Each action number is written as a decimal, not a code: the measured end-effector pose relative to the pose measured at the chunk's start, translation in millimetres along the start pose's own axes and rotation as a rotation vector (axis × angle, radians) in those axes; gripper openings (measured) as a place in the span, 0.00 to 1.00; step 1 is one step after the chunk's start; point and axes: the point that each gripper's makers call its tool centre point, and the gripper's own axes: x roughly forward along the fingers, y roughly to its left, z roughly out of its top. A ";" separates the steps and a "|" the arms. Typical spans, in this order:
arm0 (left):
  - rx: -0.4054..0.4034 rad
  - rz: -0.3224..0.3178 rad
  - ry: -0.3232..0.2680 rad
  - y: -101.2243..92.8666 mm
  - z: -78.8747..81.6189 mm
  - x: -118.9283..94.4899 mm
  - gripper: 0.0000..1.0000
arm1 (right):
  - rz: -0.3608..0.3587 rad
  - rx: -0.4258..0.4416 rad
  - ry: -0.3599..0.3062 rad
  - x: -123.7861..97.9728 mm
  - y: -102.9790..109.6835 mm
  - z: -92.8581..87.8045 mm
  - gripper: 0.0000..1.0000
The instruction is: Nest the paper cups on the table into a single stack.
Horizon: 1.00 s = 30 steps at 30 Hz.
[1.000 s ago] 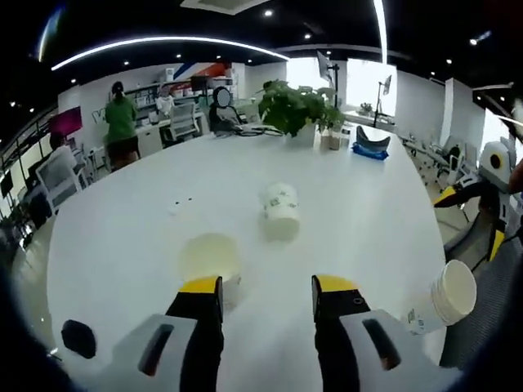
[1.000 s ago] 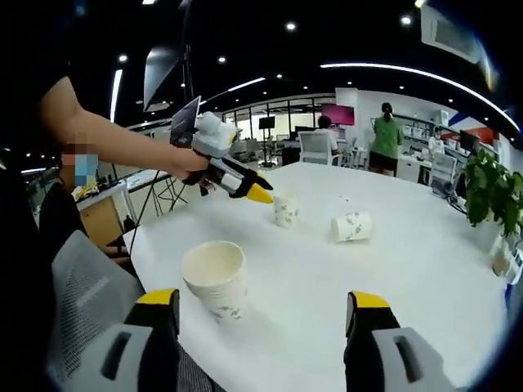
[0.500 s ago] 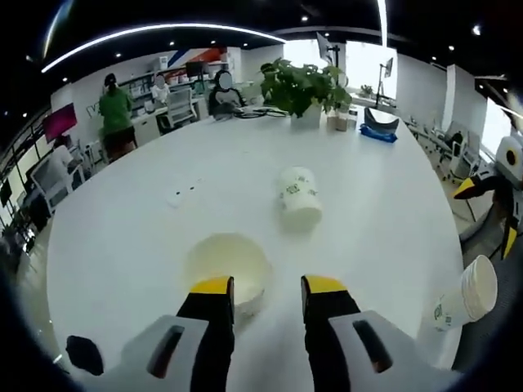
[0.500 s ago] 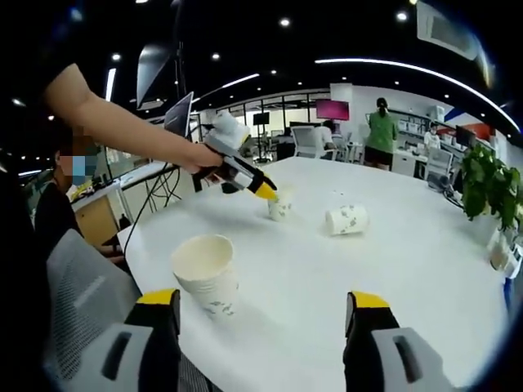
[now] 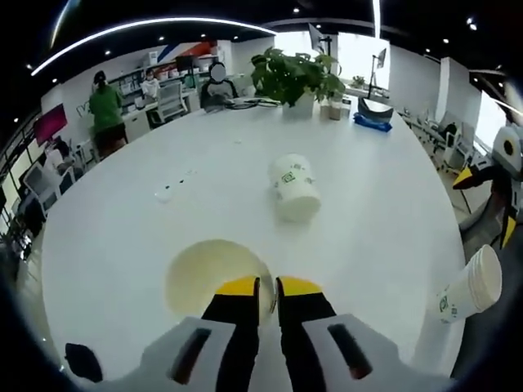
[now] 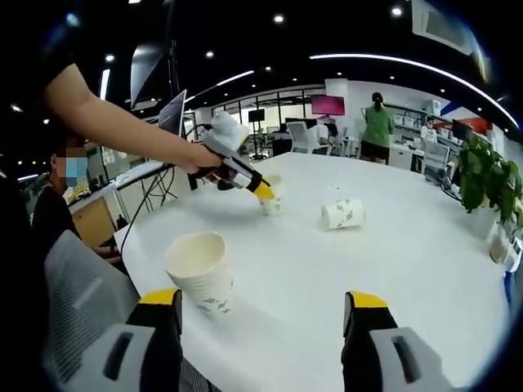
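Observation:
An upright paper cup (image 5: 204, 273) stands on the white table (image 5: 114, 229) right in front of my left gripper (image 5: 267, 286), whose jaws are shut on the cup's right rim. The right gripper view shows the same cup (image 6: 270, 202) with the left gripper (image 6: 261, 191) at its rim. Farther out, another cup (image 5: 292, 186) (image 6: 342, 213) lies on its side. A short stack of nested cups (image 6: 199, 271) (image 5: 471, 287) stands near the table's edge, just ahead and left of my open right gripper (image 6: 261, 306), which holds nothing.
A potted plant (image 5: 292, 75) and a blue object (image 5: 373, 121) stand at the far end of the table. Small scraps (image 5: 165, 194) lie on the left. People work at desks (image 5: 102, 106) behind. A person's arm (image 6: 122, 131) reaches over the table edge.
My left gripper has come down and forward to the upright cup, and its jaws have shut on the rim. My right gripper stays open and has hardly moved.

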 end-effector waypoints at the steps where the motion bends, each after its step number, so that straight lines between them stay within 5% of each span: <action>1: 0.005 0.001 0.000 -0.9 -0.1 -1.5 0.04 | 0.001 0.000 -0.002 -0.1 0.5 0.4 0.81; 10: 0.025 0.004 -0.015 -6.2 5.1 -14.8 0.00 | 0.005 0.006 -0.017 -1.5 1.2 3.0 0.81; 30: 0.059 -0.037 -0.020 -52.5 10.3 -60.0 0.00 | 0.030 -0.022 -0.021 -1.3 7.3 3.6 0.83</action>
